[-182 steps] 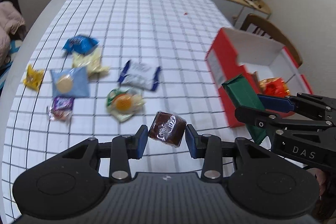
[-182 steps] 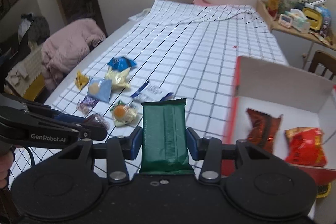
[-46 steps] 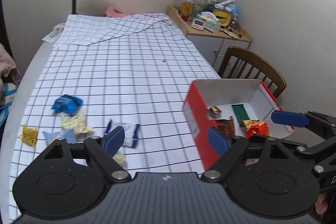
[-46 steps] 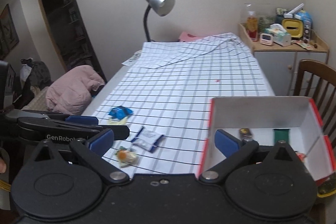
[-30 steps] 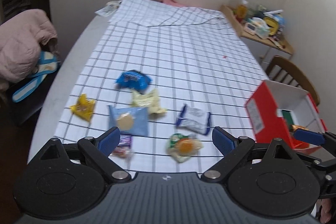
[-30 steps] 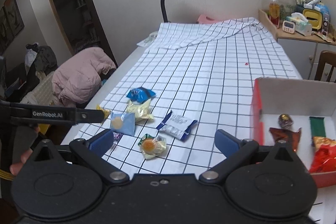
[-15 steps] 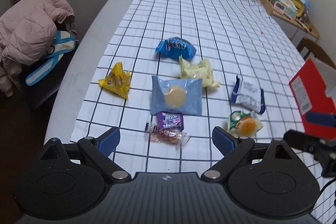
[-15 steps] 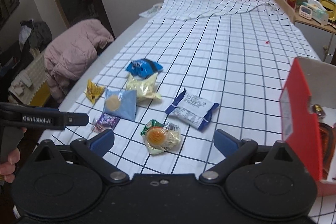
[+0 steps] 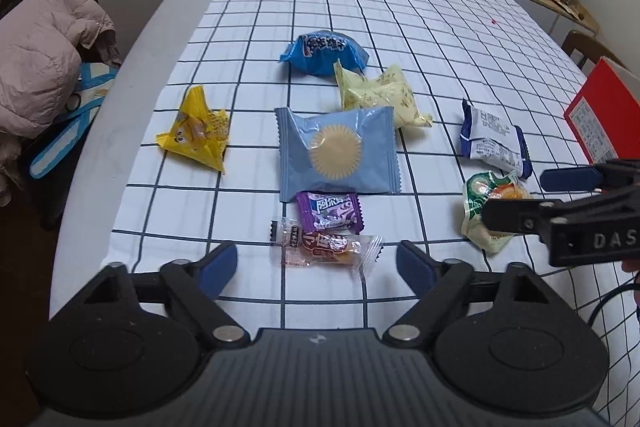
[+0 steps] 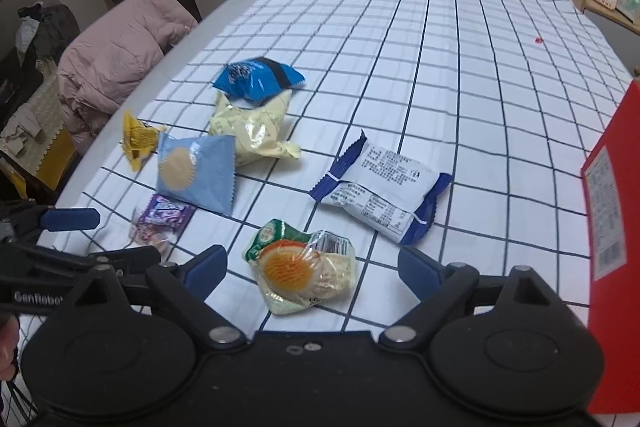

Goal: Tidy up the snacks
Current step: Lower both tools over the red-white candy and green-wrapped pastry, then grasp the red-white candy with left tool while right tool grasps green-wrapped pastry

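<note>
The left gripper [image 9: 318, 265] has its jaws wide, just been narrowing, around a clear-wrapped candy [image 9: 326, 247] at lower centre, lining up a pick. The right gripper [image 10: 312, 269] likewise brackets the orange-centred snack [image 10: 302, 267]; neither grips yet. The red box [image 10: 612, 227] waits at the right edge.

Your right gripper [image 10: 312, 269], jaws just narrowed but gaping, frames the green-and-orange packet [image 10: 302, 267] at lower centre; the red box [image 10: 612, 227] edges the frame's right side.
</note>
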